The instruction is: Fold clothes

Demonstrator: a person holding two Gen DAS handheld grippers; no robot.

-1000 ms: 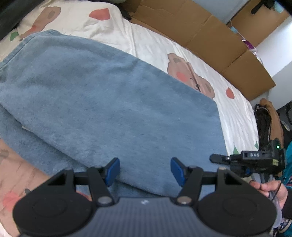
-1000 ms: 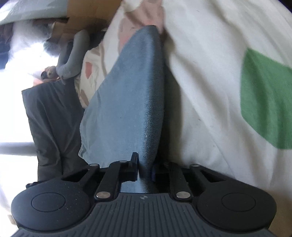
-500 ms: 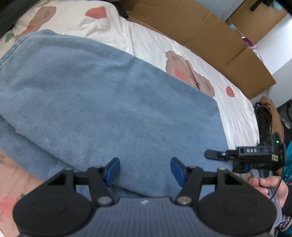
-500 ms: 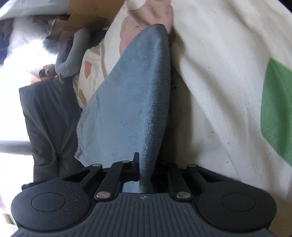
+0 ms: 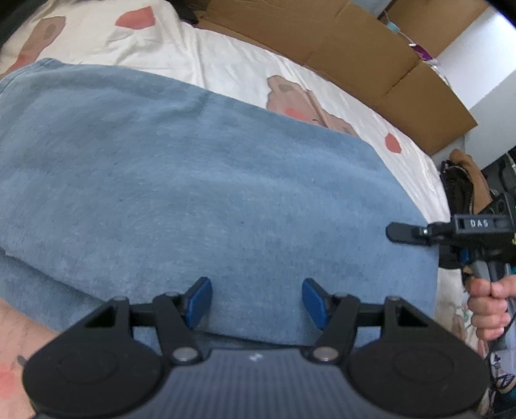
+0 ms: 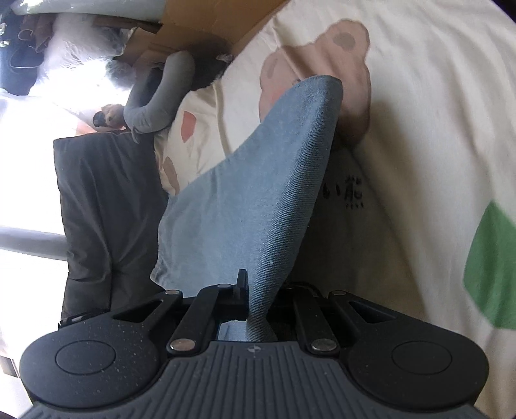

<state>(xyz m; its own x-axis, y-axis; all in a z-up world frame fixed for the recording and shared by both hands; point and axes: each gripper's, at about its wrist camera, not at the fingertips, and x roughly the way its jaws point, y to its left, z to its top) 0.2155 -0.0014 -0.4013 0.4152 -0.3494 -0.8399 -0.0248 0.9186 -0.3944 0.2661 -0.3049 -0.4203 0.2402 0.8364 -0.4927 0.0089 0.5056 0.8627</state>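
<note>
Right claw [image 6: 258, 299]: we see it clenched on a raised edge of the blue garment [image 6: 258, 180].
Left claw [image 5: 256, 301]: released — pads spread above the garment.
Garment: spread over the bed [image 5: 225, 64].

Blue denim garment [image 5: 200, 193] on bedsheet [image 5: 225, 64]
Folded over, spread flat on the sheet; one corner lifted off it.

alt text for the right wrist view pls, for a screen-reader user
The right claw is shut on a fold of blue denim garment, which rises from it as a tented ridge above a cream bedsheet printed with bears and green shapes. A dark grey cushion and cardboard lie at the far left.
</note>
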